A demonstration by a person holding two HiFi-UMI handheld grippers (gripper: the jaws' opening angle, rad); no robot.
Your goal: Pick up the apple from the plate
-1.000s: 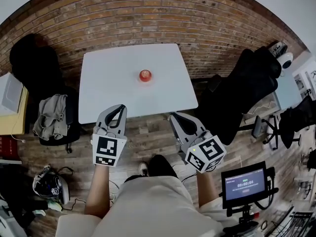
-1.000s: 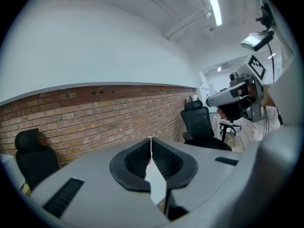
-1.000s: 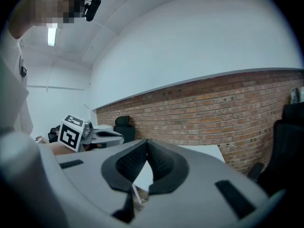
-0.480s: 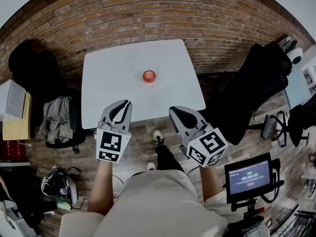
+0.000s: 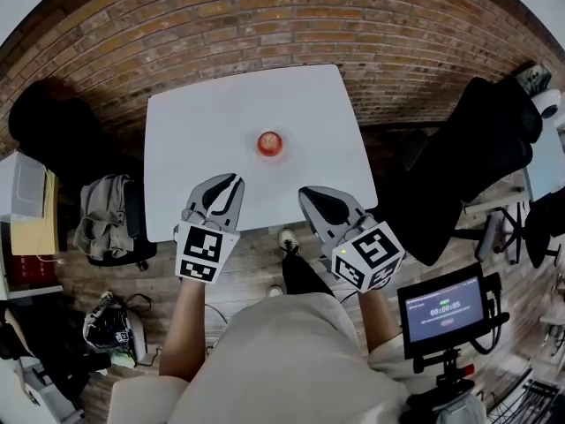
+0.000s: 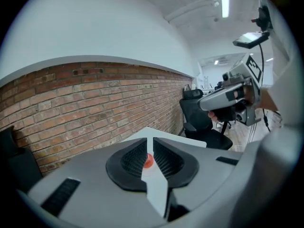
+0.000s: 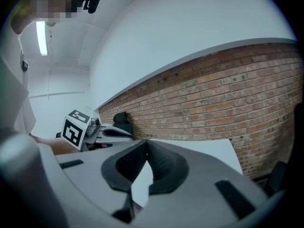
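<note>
A small, round, glossy red apple [image 5: 269,143] is seen near the middle of a smooth white square worktop [image 5: 203,122] with rounded corners, well apart from both grippers. Bare white surface stretches between it and them. The left gripper [image 5: 235,180] is held over the worktop's near edge, its ribbed black jaws drawn to a thin slit with nothing gripped. The right gripper [image 5: 305,193] is held beside it, jaws closed tip to tip and empty. A rough brick wall [image 5: 265,25] stands behind. A black office chair [image 5: 468,157] is set at the right, and crumpled grey clothing [image 5: 99,212] is draped at the left over plank flooring [image 5: 256,254].
</note>
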